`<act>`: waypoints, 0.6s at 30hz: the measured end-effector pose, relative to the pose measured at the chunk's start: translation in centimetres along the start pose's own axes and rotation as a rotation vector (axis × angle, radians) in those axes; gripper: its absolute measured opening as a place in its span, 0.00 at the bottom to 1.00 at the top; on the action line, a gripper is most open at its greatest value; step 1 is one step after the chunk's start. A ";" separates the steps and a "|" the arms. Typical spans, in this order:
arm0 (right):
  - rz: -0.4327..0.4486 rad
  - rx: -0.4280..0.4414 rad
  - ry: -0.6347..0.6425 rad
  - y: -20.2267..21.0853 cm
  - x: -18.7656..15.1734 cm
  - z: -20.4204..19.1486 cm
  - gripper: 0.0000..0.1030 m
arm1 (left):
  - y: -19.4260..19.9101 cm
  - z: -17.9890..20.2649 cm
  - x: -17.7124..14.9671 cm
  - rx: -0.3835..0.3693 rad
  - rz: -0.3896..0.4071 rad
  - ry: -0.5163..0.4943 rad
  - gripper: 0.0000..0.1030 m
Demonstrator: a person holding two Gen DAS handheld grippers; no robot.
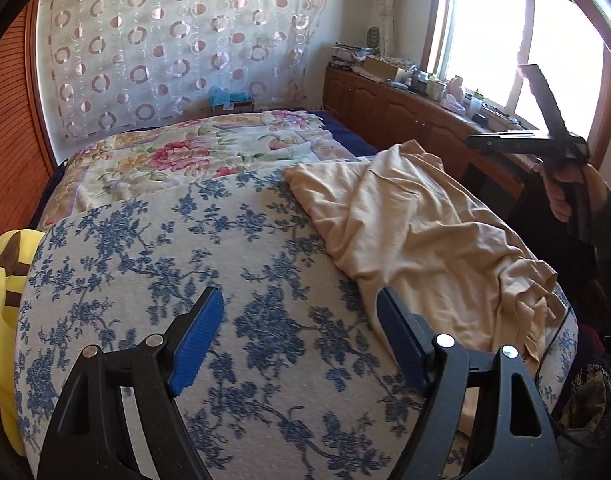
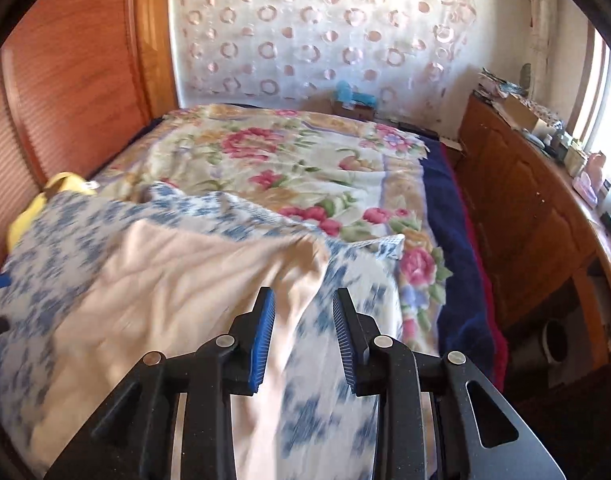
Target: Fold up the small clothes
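Observation:
A crumpled beige garment (image 1: pixel 417 232) lies on the blue-flowered cover (image 1: pixel 165 248) of the bed, towards its right edge. My left gripper (image 1: pixel 301 296) hovers open over the bare cover, just left of the garment's near edge, with nothing between its blue pads. In the right wrist view the beige garment (image 2: pixel 165 280) spreads out to the left, blurred by motion. My right gripper (image 2: pixel 303 294) stands open above its right edge and the cover (image 2: pixel 345 276), holding nothing. A hand (image 1: pixel 557 196) carries that right tool beyond the bed's right side.
A flowered quilt (image 1: pixel 193 156) covers the far half of the bed, with a dark blue blanket (image 2: pixel 445 240) along its right side. A yellow plush toy (image 1: pixel 5 280) sits at the left. A wooden cabinet (image 1: pixel 385 108) with clutter runs under the window on the right.

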State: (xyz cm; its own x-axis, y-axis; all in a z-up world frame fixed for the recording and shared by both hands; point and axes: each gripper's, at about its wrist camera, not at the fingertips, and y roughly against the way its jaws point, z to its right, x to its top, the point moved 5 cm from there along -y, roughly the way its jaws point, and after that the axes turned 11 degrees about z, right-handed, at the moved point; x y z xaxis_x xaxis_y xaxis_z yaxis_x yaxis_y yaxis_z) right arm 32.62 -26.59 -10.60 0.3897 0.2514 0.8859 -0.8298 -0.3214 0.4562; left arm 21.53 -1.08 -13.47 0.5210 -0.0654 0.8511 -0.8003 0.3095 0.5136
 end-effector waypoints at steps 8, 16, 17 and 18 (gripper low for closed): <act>0.008 0.078 -0.028 6.8 -6.7 -2.3 0.30 | 0.8 4.4 -1.3 -0.066 -0.017 -0.032 0.78; -0.073 0.106 -0.022 8.1 -12.6 -3.9 0.30 | 1.7 8.1 -3.4 -0.126 -0.061 -0.080 0.78; -0.077 0.107 -0.010 8.1 -12.7 -4.1 0.30 | 1.9 8.5 -3.8 -0.135 -0.066 -0.081 0.78; -0.083 0.100 0.014 8.0 -13.1 -4.4 0.30 | 2.0 8.9 -4.2 -0.146 -0.080 -0.086 0.78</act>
State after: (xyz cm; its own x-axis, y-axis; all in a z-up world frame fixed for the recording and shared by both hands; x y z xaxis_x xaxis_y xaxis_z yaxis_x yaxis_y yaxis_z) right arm 19.16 -28.47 -18.92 0.4491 0.2938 0.8438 -0.7505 -0.3884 0.5347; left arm 15.07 -8.58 -15.05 0.5490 -0.1742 0.8175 -0.7026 0.4337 0.5642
